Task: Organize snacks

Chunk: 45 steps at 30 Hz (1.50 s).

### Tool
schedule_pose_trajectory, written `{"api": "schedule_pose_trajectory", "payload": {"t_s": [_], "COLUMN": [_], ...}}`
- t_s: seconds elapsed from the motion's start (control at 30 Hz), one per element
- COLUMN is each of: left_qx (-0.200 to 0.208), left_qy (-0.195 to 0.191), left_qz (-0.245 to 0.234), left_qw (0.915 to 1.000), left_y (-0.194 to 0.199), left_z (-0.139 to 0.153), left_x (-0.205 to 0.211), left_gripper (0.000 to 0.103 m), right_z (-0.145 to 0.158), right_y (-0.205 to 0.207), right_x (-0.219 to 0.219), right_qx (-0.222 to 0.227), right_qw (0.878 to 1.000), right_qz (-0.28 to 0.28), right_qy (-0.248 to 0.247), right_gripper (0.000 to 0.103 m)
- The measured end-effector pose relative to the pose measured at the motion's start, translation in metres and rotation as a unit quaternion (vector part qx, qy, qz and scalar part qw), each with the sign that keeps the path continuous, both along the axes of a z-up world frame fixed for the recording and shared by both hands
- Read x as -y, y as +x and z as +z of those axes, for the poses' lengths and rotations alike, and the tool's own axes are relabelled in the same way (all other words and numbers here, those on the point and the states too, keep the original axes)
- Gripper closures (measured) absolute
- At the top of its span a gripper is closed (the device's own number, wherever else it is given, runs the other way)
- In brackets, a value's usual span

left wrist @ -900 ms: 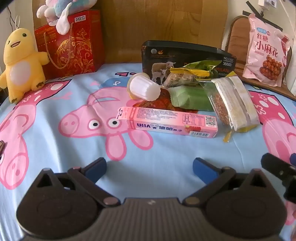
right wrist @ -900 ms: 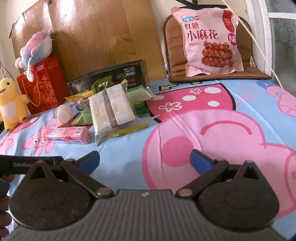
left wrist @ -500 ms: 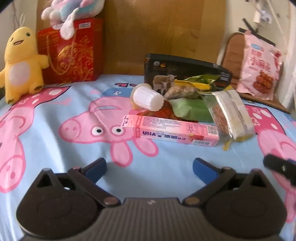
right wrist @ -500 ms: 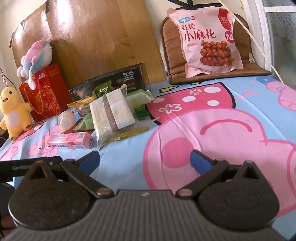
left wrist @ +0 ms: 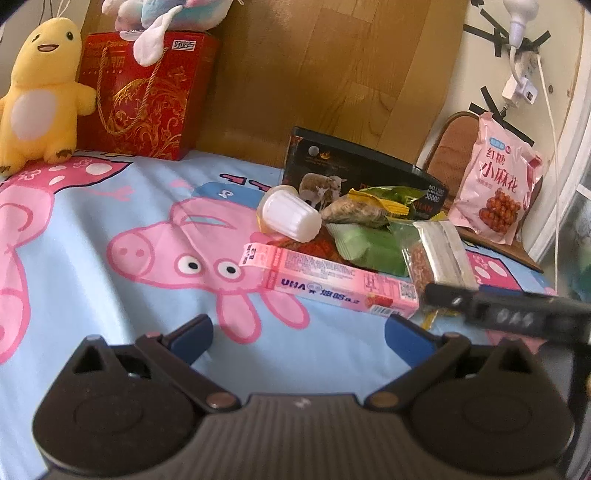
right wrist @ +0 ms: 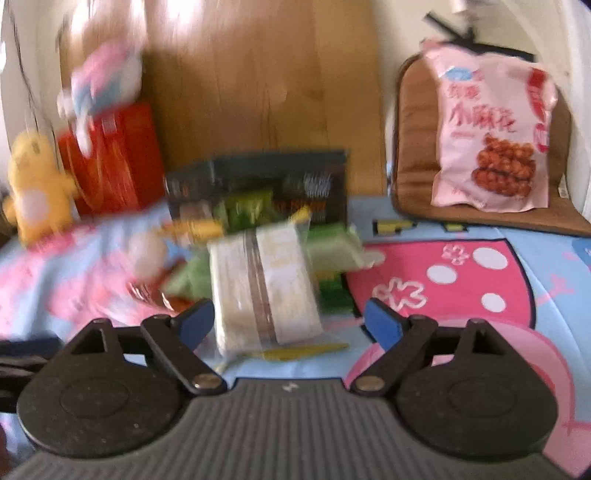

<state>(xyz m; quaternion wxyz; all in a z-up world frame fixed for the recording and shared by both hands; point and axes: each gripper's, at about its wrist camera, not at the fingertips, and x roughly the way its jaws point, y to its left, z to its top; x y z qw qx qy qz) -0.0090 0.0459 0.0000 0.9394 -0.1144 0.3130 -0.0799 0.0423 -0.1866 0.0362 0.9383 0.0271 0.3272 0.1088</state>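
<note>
Snacks heaped mid-bedsheet before black box — likely their container. Right gripper spread wide, empty, lined up on clear cereal-bar pack. Left gripper spread, empty — hung short of pink candy box.

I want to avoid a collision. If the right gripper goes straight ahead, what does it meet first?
Probably the clear packet lying just ahead of the open right gripper. The view is blurred, so depth is uncertain.

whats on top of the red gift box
A pastel plush toy lies on the red gift box, one white fin drooping over the front. The box's top under the toy, and its contents, are hidden.
</note>
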Motion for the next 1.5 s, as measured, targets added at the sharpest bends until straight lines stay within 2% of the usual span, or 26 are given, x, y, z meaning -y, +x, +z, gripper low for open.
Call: {"api": "schedule_pose_trajectory", "payload": {"t_s": [0.07,0.1,0.13,0.17,0.23,0.27,0.3,0.33,0.37,0.4,0.43,0.53,0.57,0.6,0.67,0.7,0.77,0.9,1.1,1.17,1.2,1.23,1.37,1.4,1.47,1.5], "left_qx": [0.000,0.001,0.001,0.001,0.003,0.003,0.003,0.003,0.003,0.003,0.002,0.000,0.000,-0.001,-0.005,-0.005,0.001,-0.002,-0.087,-0.109,-0.115,-0.120,-0.140,-0.148,-0.156,-0.157], "left_qy": [-0.004,-0.005,-0.006,-0.008,-0.016,-0.022,-0.026,-0.028,-0.028,-0.028,-0.026,-0.019,-0.024,-0.032,-0.058,-0.071,-0.085,-0.106,-0.186,-0.200,-0.211,-0.221,-0.262,-0.264,-0.277,-0.277], "left_qz": [0.000,0.000,0.000,-0.001,-0.003,-0.004,-0.004,-0.003,-0.003,-0.006,-0.008,-0.022,-0.027,-0.031,-0.038,-0.045,-0.063,-0.102,-0.140,-0.136,-0.133,-0.133,-0.137,-0.141,-0.148,-0.150], "left_qw": [1.0000,1.0000,1.0000,1.0000,0.9999,0.9998,0.9996,0.9996,0.9996,0.9996,0.9996,0.9996,0.9993,0.9990,0.9976,0.9964,0.9944,0.9891,0.9687,0.9641,0.9616,0.9587,0.9451,0.9426,0.9366,0.9360], "left_y": [0.000,0.000,0.000,0.000,-0.001,-0.001,-0.001,-0.001,-0.001,-0.001,-0.001,-0.001,-0.002,-0.002,-0.003,-0.004,-0.009,-0.022,-0.013,-0.007,-0.005,-0.003,0.000,-0.001,-0.003,-0.006], "left_z": [0.000,0.000,-0.001,-0.001,-0.002,-0.002,-0.002,-0.002,-0.002,-0.002,-0.002,-0.001,0.000,0.001,0.005,0.009,0.018,0.028,0.001,-0.008,-0.010,-0.011,-0.019,-0.022,-0.026,-0.026], "left_x": [-0.001,-0.002,-0.002,-0.003,-0.005,-0.007,-0.008,-0.008,-0.008,-0.008,-0.007,-0.002,-0.002,-0.002,-0.005,-0.006,-0.007,-0.008,-0.015,-0.016,-0.019,-0.023,-0.041,-0.044,-0.047,-0.051], "left_gripper": [0.000,0.000,0.000,0.000,0.000,0.000,0.000,0.000,0.000,0.000,0.000,0.000,0.000,0.000,0.001,0.005,0.011,0.040,0.066,0.070,0.070,0.070,0.070,0.075,0.075,0.075], "right_z": [-0.007,-0.008,-0.008,-0.005,0.002,0.001,-0.005,-0.017,-0.029,-0.037,-0.039,-0.021,-0.012,-0.003,0.008,0.010,0.006,-0.003,-0.008,-0.007,-0.006,-0.007,0.004,0.009,0.019,0.022], "right_y": [0.002,0.000,-0.002,-0.002,-0.003,-0.004,-0.003,-0.004,-0.006,-0.009,-0.014,-0.039,-0.046,-0.049,-0.057,-0.058,-0.058,-0.061,-0.076,-0.078,-0.080,-0.078,-0.078,-0.078,-0.076,-0.073], "right_x": [-0.007,-0.009,-0.007,-0.001,0.029,0.047,0.068,0.083,0.094,0.103,0.112,0.133,0.132,0.127,0.110,0.101,0.079,0.058,0.038,0.030,0.027,0.023,0.013,0.012,0.009,0.007], "right_qx": [-0.007,-0.004,-0.007,-0.017,-0.056,-0.082,-0.121,-0.157,-0.186,-0.203,-0.200,-0.127,-0.103,-0.076,-0.053,-0.055,-0.070,-0.098,-0.103,-0.095,-0.098,-0.109,-0.087,-0.079,-0.062,-0.064], "right_qw": [1.000,1.000,1.000,1.000,0.991,0.976,0.945,0.906,0.867,0.844,0.849,0.917,0.933,0.951,0.968,0.971,0.973,0.968,0.962,0.964,0.962,0.957,0.957,0.955,0.943,0.936], "right_qz": [0.015,0.011,0.014,0.010,0.002,0.007,0.021,0.042,0.059,0.056,0.026,-0.086,-0.103,-0.102,-0.067,-0.042,0.012,0.106,0.146,0.159,0.169,0.182,0.186,0.192,0.219,0.233], "right_qy": [-0.010,-0.027,-0.015,0.006,0.121,0.201,0.302,0.392,0.458,0.493,0.489,0.369,0.329,0.282,0.237,0.228,0.218,0.205,0.205,0.190,0.190,0.199,0.203,0.214,0.243,0.255], "right_gripper": [0.021,0.030,0.034,0.035,0.037,0.037,0.037,0.037,0.037,0.037,0.036,0.037,0.036,0.036,0.034,0.034,0.034,0.036,0.040,0.040,0.046,0.046,0.046,0.046,0.047,0.052]}}
